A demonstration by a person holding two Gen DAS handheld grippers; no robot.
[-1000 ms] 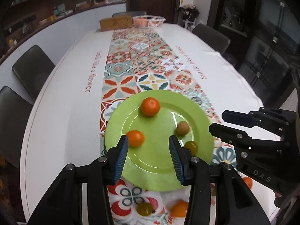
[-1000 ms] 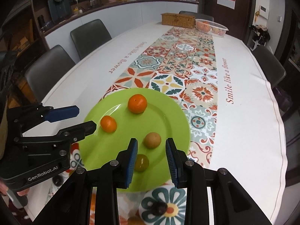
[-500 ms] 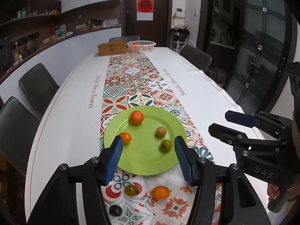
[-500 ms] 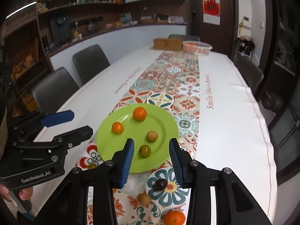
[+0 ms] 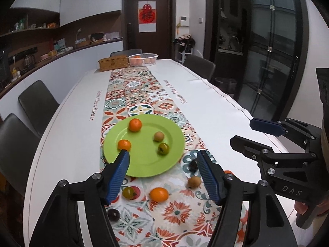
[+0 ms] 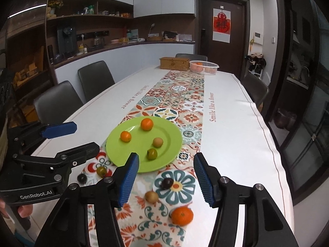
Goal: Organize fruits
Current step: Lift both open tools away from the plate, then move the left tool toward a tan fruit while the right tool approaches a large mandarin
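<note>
A green plate (image 5: 148,160) on the patterned runner holds two oranges (image 5: 135,124) (image 5: 124,145), a tan fruit (image 5: 159,136) and a green fruit (image 5: 163,148). Nearer me, loose fruits lie on the runner: an orange (image 6: 182,215), a tan one (image 6: 151,197), a dark plum (image 6: 167,182), a green one (image 6: 101,170) and another dark one (image 6: 82,178). My left gripper (image 5: 162,154) hovers above the plate's near rim, jaws opening, nothing between them. My right gripper (image 6: 166,156) hangs beside it to the right, jaws also opening and empty.
At the table's far end stand a white basket (image 5: 143,58) with oranges and a wooden box (image 5: 113,63). Dark chairs (image 5: 39,103) line the left side, and another chair (image 5: 198,66) stands at the far right. The white tablecloth edge (image 6: 273,150) runs along the right.
Both grippers have drawn back and upward from the plate, and their jaws have spread wider. The loose fruits on the runner in front of the plate have come into view.
</note>
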